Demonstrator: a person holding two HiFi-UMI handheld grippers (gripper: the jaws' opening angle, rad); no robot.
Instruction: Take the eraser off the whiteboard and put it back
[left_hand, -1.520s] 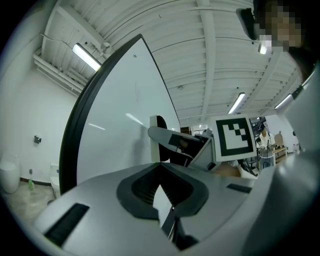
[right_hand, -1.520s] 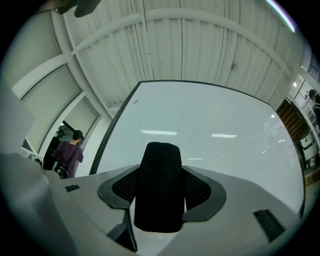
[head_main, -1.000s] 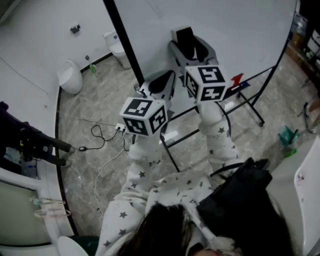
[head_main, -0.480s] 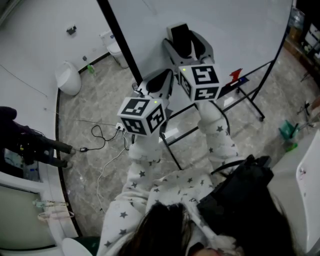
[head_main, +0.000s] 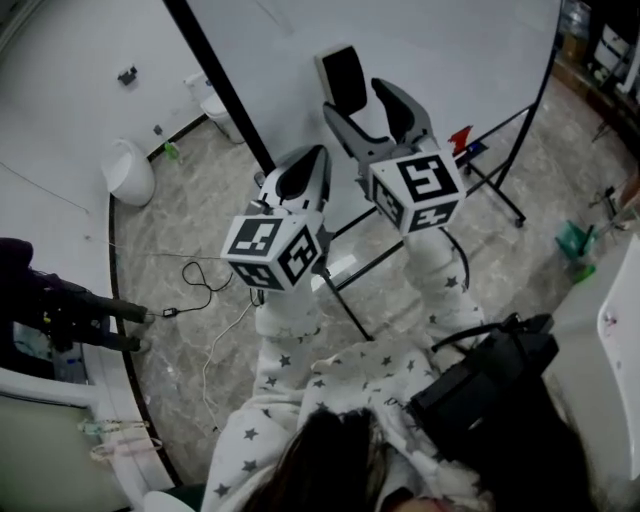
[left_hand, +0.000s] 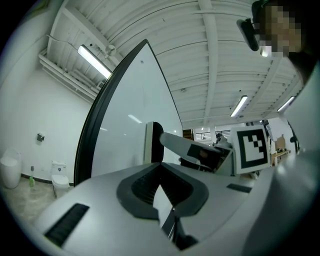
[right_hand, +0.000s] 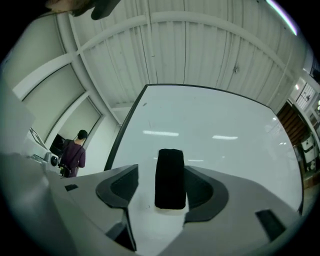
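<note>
The black eraser (head_main: 343, 78) clings to the whiteboard (head_main: 450, 50). My right gripper (head_main: 368, 98) points at it, and its jaws are opening. In the right gripper view the eraser (right_hand: 170, 177) stands upright between the spread pads; the left pad is clearly apart from it, the right one close beside it. My left gripper (head_main: 305, 156) hangs lower left of the right one, shut, with nothing in it. The left gripper view shows its tips (left_hand: 160, 166) meeting, with the eraser (left_hand: 154, 142) and a right finger (left_hand: 185, 146) beyond.
The whiteboard's black stand legs (head_main: 500, 195) spread over the marble floor. A red item (head_main: 462, 137) lies on its tray. Cables (head_main: 200, 290) run on the floor at left. A person in dark clothes (head_main: 50, 300) stands at far left; a green bottle (head_main: 575, 255) at right.
The right gripper's jaws have spread wider and it has drawn slightly back from the board, while the eraser stays stuck on the board. The left gripper has kept its place.
</note>
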